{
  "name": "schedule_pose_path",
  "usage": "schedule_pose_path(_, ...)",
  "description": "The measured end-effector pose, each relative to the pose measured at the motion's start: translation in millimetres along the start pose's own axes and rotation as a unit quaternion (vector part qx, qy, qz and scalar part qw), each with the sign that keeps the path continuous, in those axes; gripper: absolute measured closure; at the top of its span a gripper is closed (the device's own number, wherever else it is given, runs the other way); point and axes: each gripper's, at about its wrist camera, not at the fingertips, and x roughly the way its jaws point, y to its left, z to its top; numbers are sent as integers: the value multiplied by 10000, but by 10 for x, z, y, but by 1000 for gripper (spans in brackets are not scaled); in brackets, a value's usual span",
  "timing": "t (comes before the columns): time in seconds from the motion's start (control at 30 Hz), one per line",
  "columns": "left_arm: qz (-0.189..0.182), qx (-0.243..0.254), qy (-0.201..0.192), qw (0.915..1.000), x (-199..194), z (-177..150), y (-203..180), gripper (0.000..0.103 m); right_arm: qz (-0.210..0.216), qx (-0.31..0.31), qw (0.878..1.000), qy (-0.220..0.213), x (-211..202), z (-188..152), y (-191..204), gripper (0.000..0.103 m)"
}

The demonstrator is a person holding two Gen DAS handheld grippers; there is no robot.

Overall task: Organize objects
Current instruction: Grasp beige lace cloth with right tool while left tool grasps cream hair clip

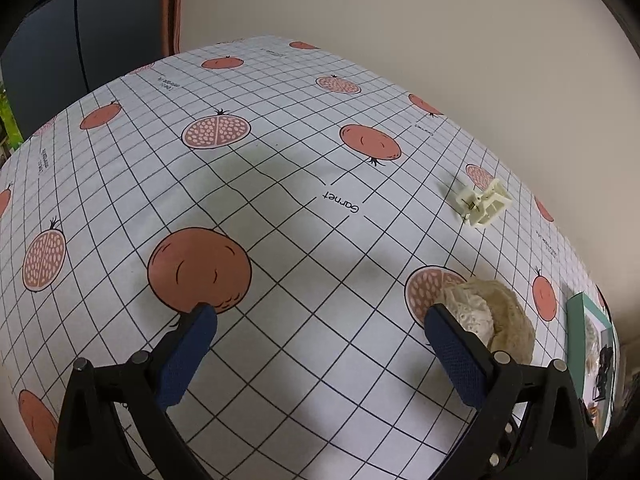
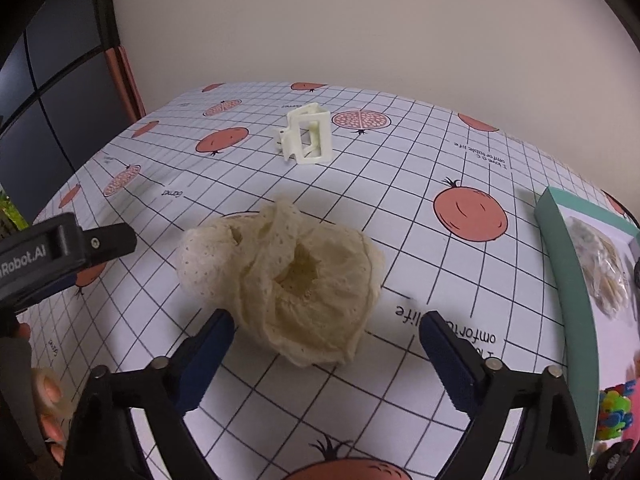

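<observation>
A crumpled cream lace scrunchie (image 2: 292, 280) lies on the pomegranate-print tablecloth (image 2: 420, 168), just ahead of my right gripper (image 2: 326, 340), which stands open with the cloth's near edge between its blue pads. Behind it sits a cream hair claw clip (image 2: 306, 136). In the left wrist view the scrunchie (image 1: 492, 316) rests just beyond the right finger of my left gripper (image 1: 320, 332), which is open and holds nothing. The claw clip (image 1: 484, 202) lies farther back on the right. The left gripper's body (image 2: 60, 256) shows at the left edge of the right wrist view.
A teal box (image 2: 568, 280) holding bagged items lies along the table's right edge, also seen as the teal box (image 1: 580, 344) in the left wrist view. Colourful small items (image 2: 614, 412) sit near it. A hand (image 2: 48, 400) shows at lower left. A wall stands behind the table.
</observation>
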Motion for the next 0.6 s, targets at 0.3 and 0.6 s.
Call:
schedule_pose_path(0.3, -58, 53, 28, 10000, 50, 13, -40, 0, 79, 91, 9999, -23, 77, 36, 25, 37)
schedule_pose_path(0.6, -52, 163, 82, 9998, 119, 13, -121, 0, -20, 213, 9998, -63, 96, 86, -46, 73)
